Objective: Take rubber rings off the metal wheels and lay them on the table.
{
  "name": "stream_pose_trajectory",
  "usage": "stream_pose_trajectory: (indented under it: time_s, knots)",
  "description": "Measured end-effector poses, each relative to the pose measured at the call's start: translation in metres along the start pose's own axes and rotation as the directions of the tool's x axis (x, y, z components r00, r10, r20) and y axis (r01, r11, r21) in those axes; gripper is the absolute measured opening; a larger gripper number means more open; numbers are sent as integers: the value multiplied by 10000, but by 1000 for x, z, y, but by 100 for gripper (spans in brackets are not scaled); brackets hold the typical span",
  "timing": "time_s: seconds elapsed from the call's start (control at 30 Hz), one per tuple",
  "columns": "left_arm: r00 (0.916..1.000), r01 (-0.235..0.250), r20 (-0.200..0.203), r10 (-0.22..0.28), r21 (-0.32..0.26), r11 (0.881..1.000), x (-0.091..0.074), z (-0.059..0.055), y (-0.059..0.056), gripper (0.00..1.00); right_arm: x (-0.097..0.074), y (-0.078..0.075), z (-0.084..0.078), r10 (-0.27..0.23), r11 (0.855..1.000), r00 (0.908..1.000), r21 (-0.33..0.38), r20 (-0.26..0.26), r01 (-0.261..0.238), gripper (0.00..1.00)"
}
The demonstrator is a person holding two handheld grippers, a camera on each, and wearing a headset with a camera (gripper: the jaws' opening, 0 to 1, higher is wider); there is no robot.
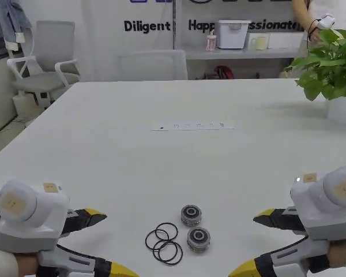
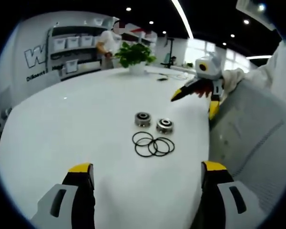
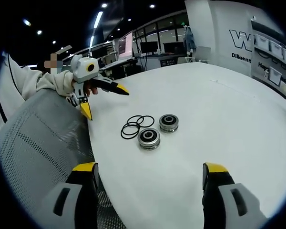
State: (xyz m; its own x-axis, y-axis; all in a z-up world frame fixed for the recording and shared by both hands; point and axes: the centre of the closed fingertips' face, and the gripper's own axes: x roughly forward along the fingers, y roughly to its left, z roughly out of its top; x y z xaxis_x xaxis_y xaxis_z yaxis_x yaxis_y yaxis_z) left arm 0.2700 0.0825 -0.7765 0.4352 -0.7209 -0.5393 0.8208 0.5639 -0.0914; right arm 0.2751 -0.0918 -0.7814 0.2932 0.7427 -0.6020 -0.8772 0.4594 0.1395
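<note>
White table (image 1: 161, 109), two wheels (image 1: 191, 214), overlapping rings (image 1: 164, 243) (ring count unclear)

The head view is looking forward and down from the near edge of the white table (image 1: 104, 144), taking in the tabletop out to a plant (image 1: 328, 63) at the far right. The left gripper view is sitting low at the near left, facing right and far toward that plant, and is catching the right gripper (image 2: 193, 107). The right gripper view is sitting low at the near right, facing left, and is catching the left gripper (image 3: 107, 104). All three are sharing one near patch: two metal wheels (image 1: 191, 214) and the rubber rings (image 1: 166, 243) beside them, lying close before both gripper cameras.
</note>
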Motion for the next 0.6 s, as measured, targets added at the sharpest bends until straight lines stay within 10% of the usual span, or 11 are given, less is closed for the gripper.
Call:
stream_pose_trajectory:
  time_s: [0.6]
  knots:
    - [9998,-171,-87,169,-255,9995,8,-10,11,93,5,2,-12,136,9998,9996,180,-229,-132,86]
